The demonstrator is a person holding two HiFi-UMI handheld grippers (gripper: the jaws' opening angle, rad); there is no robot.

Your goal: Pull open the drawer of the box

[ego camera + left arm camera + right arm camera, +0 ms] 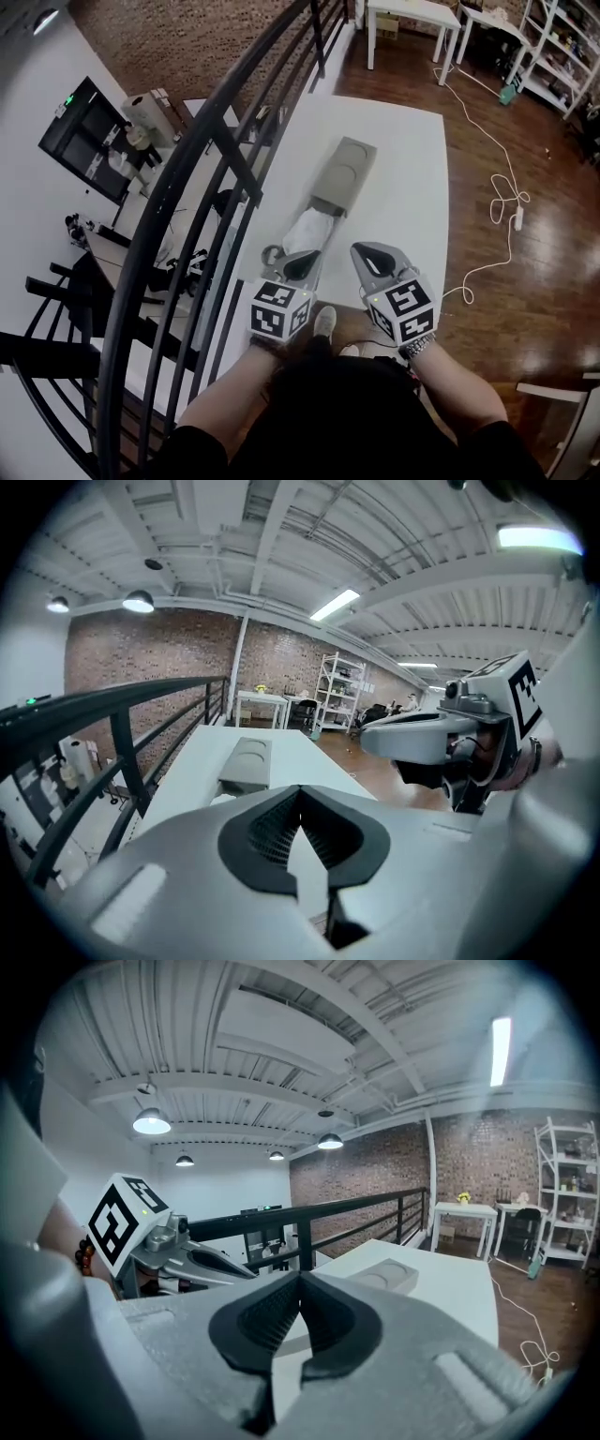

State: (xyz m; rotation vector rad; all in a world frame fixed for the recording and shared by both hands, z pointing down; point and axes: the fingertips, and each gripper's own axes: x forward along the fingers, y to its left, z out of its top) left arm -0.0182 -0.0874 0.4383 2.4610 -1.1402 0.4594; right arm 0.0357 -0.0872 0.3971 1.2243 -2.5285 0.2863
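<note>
Grey box (343,174) lies on white table (412,159), long way, ahead of both grippers; white part (303,232) sticks out of its near end; left gripper (302,258) near that end, jaws shut tight, holding nothing; right gripper (362,249) just beside it, jaws together too, empty.

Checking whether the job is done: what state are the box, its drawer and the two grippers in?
box: lying flat, top side up.
drawer: pulled out toward the person, white inside showing.
left gripper: shut, nothing between the jaws.
right gripper: shut, nothing between the jaws.
</note>
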